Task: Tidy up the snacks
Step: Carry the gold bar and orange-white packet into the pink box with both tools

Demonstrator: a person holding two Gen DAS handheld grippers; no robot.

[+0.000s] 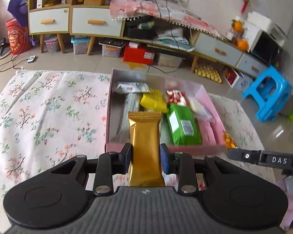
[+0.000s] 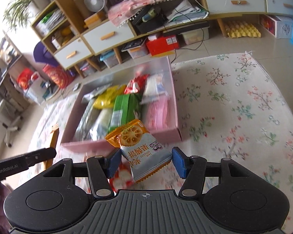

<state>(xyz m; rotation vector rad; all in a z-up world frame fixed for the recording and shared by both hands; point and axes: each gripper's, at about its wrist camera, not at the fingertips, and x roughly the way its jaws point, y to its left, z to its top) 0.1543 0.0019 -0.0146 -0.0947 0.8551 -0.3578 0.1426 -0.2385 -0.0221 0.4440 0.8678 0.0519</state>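
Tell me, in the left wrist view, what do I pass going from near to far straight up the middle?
The left gripper clamping a gold snack packet → pink box near wall → yellow snack bag inside → the box's far wall → red box under the cabinet.

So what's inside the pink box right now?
The pink box holds a green packet, a yellow packet, a red-and-white packet and a white packet. Whatever lies beneath them, and behind the held gold packet, is covered.
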